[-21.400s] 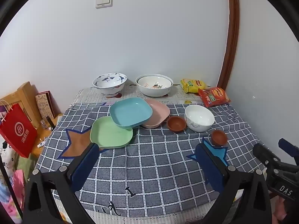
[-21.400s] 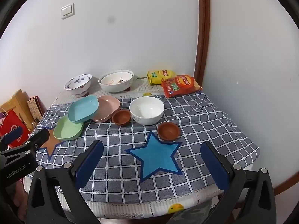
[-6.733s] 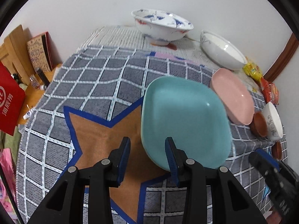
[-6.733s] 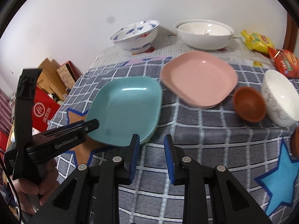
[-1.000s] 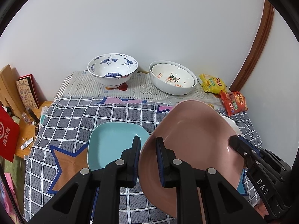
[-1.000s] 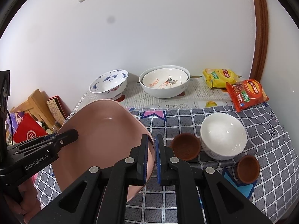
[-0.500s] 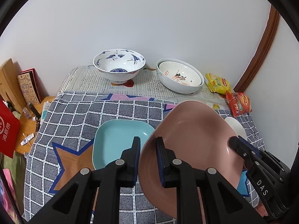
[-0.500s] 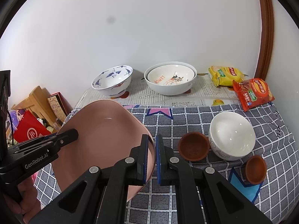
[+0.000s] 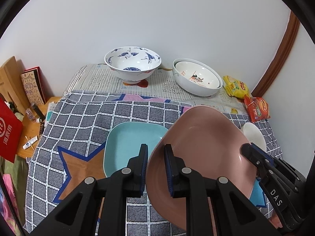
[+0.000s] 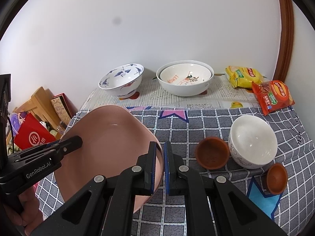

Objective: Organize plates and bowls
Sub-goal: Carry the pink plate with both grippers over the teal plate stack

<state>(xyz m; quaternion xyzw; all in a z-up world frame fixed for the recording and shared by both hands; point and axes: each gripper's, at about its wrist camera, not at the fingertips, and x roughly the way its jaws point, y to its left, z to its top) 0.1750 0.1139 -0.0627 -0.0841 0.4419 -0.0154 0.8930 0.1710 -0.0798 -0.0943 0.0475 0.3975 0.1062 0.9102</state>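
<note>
Both grippers hold one pink plate [image 9: 204, 147] [image 10: 110, 143] above the table. My left gripper [image 9: 156, 153] is shut on its left rim, and my right gripper [image 10: 160, 151] is shut on its right rim. The right gripper's finger [image 9: 254, 157] shows at the plate's far edge in the left wrist view, and the left gripper's finger [image 10: 67, 143] shows likewise in the right wrist view. Below and left of the pink plate lies a teal plate [image 9: 130, 143] on the checked cloth.
At the back stand a blue-patterned bowl [image 9: 132, 66] and a white bowl nested in another [image 9: 196, 78], with snack packets [image 10: 273, 96] beside them. A white bowl [image 10: 253, 139] and two brown cups [image 10: 211, 154] sit at right. A red bag [image 9: 7, 131] lies beyond the table's left edge.
Both grippers have carried the pink plate a little forward and down. The bowls at the back now look closer and the teal plate lies nearer beneath it.
</note>
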